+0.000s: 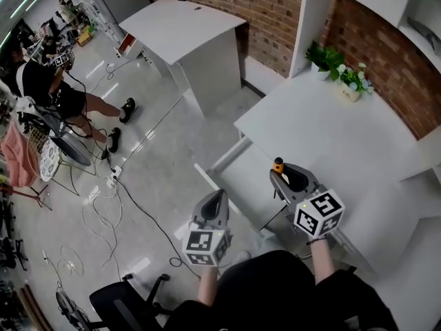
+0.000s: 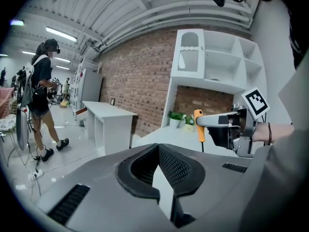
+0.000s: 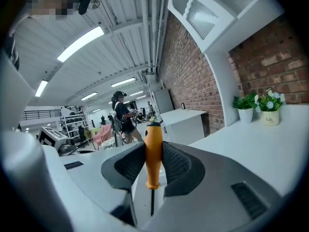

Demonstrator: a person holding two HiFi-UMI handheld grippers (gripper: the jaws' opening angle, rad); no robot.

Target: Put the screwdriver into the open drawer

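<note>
- Nearest, at the bottom of the head view, the right gripper (image 1: 288, 176) has its jaws pressed on the orange handle of the screwdriver (image 3: 153, 153); the shaft hangs downward.
- Left gripper (image 1: 212, 204), at lower centre, has its jaws together and carries nothing.
- Open drawer (image 1: 241, 182) shows in the middle of the frame, between both grippers, beside the white surface (image 1: 310, 123).
- Picking up seems done; what is left, I judge, is lowering the screwdriver into the drawer and releasing it.
</note>
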